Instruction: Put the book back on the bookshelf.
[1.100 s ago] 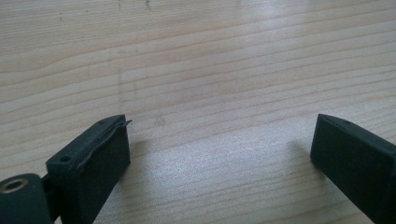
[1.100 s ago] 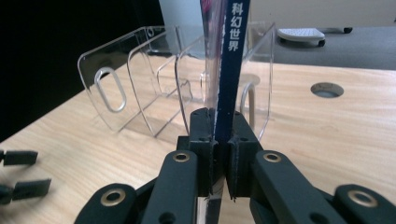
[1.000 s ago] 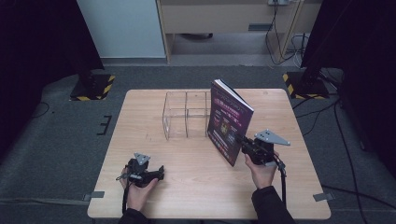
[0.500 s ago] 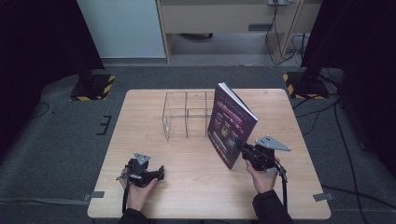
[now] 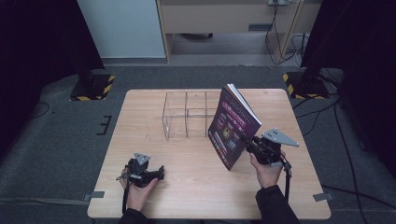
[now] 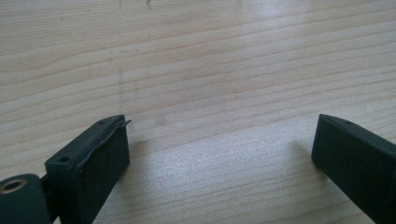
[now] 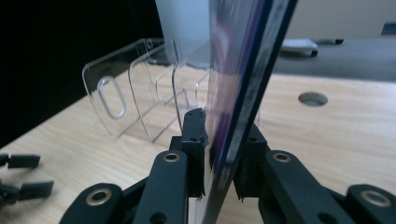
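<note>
Book (image 5: 233, 126), clenched by right tool (image 5: 252, 145), stands beside clear rack (image 5: 186, 115); left tool (image 5: 156, 173) released.

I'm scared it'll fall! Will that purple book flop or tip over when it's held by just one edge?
Probably stiff enough: the book stands almost straight, unbent, in the right hand-held gripper. It leans, so it would likely tip if released. Its glossy cover might slip.

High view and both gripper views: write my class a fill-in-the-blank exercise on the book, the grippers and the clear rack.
1. The right gripper is shut on the ____.
2. The jaws of the left gripper stand ____ over bare wood.
3. The clear rack stands on the ____.
4. The book is tilted, held on its ____ by the gripper.

Missing words: book; open; table; edge
</note>
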Available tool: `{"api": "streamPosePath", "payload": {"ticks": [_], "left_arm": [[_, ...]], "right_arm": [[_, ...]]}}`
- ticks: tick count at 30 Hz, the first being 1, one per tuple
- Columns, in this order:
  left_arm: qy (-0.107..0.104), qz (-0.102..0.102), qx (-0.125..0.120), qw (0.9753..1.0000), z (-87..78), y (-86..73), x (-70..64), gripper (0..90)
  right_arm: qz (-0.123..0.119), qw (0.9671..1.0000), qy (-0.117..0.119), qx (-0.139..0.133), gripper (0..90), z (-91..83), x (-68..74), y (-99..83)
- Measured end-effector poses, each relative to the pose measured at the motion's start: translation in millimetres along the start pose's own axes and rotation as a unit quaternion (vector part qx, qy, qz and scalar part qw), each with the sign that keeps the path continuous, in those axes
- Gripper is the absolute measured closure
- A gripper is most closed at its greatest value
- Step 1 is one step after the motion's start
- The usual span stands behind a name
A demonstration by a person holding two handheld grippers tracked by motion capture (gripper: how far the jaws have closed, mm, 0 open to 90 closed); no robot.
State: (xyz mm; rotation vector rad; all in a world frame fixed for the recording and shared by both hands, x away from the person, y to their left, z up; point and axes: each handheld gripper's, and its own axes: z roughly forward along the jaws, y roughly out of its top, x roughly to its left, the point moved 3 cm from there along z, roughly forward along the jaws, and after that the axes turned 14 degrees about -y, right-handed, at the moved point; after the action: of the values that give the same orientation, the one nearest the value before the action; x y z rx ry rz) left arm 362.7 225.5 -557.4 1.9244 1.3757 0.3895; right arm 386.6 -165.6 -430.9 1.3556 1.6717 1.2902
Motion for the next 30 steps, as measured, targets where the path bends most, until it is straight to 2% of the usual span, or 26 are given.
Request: {"api": "streamPosePath", "payload": {"ticks": [7,15,24,30], "left_arm": [[0.0,0.0,0.0,1.0,0.0,0.0,0.0,3.3],[0.0,0.0,0.0,1.0,0.0,0.0,0.1,3.3],[0.0,0.0,-0.001,1.0,0.1,0.0,0.0,3.3],[0.0,0.0,-0.001,1.0,0.1,0.0,0.0,3.3]], "right_arm": [[0.003,0.9999,-0.006,-0.011,78.8,1.3,-1.0,15.0],[0.036,0.9993,0.005,-0.007,84.0,2.1,-0.9,15.4],[0.023,0.9989,0.001,-0.04,84.4,2.1,11.8,22.9],[0.033,0.9977,-0.004,-0.059,84.4,8.4,15.5,31.4]]}}
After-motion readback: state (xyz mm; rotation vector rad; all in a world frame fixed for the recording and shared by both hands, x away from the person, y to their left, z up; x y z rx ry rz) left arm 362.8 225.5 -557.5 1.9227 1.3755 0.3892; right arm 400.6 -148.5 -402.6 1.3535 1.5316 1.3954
